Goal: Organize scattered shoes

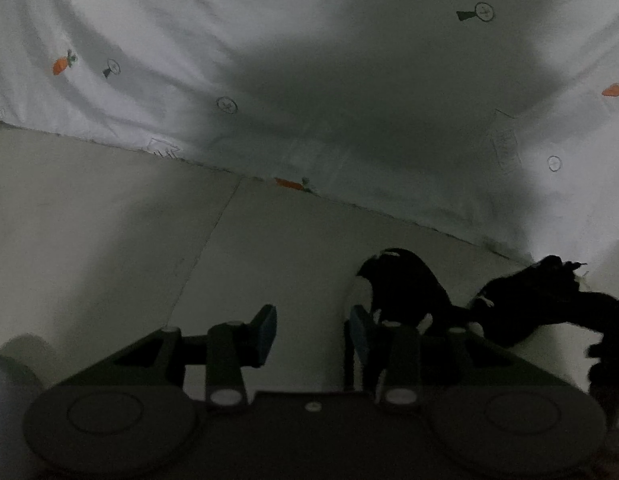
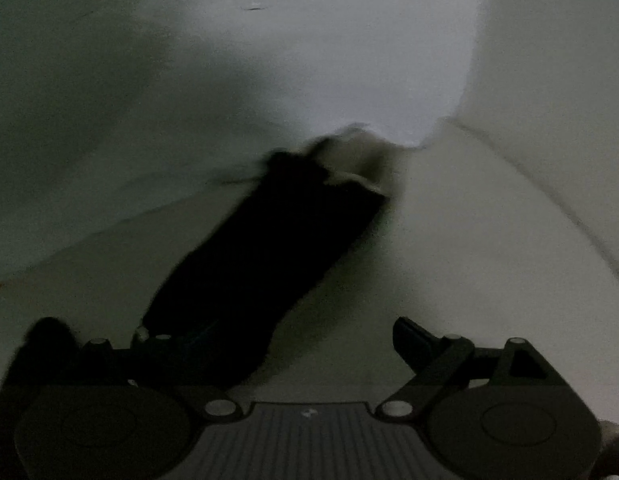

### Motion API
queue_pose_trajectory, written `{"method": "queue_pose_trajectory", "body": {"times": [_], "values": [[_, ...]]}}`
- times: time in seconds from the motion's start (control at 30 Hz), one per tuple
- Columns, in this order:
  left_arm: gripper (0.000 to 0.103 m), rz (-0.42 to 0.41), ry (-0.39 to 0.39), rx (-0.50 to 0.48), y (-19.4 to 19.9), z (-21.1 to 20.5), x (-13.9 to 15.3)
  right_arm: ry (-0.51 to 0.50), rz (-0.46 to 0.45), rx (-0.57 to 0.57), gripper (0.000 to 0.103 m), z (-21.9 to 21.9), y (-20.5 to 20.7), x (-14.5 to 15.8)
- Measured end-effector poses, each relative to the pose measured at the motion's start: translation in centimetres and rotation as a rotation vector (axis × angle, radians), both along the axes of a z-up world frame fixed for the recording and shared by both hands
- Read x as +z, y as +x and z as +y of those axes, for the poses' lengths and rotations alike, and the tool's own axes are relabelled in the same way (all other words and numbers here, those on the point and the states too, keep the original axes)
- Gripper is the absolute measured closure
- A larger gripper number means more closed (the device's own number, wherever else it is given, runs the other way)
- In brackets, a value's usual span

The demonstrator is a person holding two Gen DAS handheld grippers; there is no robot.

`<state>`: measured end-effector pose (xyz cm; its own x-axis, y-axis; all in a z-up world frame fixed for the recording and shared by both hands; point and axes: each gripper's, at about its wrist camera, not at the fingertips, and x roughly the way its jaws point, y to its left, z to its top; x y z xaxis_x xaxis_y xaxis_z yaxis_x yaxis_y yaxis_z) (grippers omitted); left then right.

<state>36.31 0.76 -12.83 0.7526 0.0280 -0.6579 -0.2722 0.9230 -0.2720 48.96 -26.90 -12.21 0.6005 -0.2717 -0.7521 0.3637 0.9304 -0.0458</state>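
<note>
On the pale tiled floor (image 1: 109, 208), by the edge of the white carrot-print cloth (image 1: 149, 40), two black fuzzy shoes (image 1: 405, 284) lie beside the left gripper (image 1: 313, 328), its fingers apart and empty, while the right gripper (image 2: 269, 340) stands wide open by one shoe.

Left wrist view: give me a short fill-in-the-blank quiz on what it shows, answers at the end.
1. The white sheet is printed with small orange ____.
2. The shoes beside the left gripper are ____ in colour.
3. Between the left gripper's two fingers only bare ____ shows.
Missing words: carrots; black; floor.
</note>
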Motion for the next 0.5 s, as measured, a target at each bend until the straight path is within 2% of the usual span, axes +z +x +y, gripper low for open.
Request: {"method": "queue_pose_trajectory", "body": {"times": [0.07, 0.17, 0.23, 0.37, 0.47, 0.5], "values": [[0.061, 0.001, -0.008, -0.008, 0.1, -0.1, 0.0, 0.032, -0.096, 0.014, 0.011, -0.6, -0.5, 1.0], [0.061, -0.004, -0.005, -0.018, 0.1, -0.4, 0.2, 0.175, -0.108, 0.036, 0.004, -1.1, 1.4, 0.8], [0.059, -0.008, 0.004, -0.023, -0.1, -0.5, 0.4, 0.206, -0.102, 0.013, 0.004, -1.0, 2.9, 0.0], [0.058, -0.002, 0.029, -0.026, -0.6, -0.6, 0.6, 0.154, -0.070, -0.022, 0.001, 0.6, 6.1, -2.3], [0.058, 0.010, 0.019, -0.024, -1.0, -0.3, 0.5, 0.065, -0.049, 0.017, 0.000, 1.8, 6.6, -3.3], [0.058, 0.011, 0.018, -0.025, -1.0, -0.3, 0.5, 0.027, -0.047, 0.072, 0.001, 2.2, 6.4, -3.5]]}}
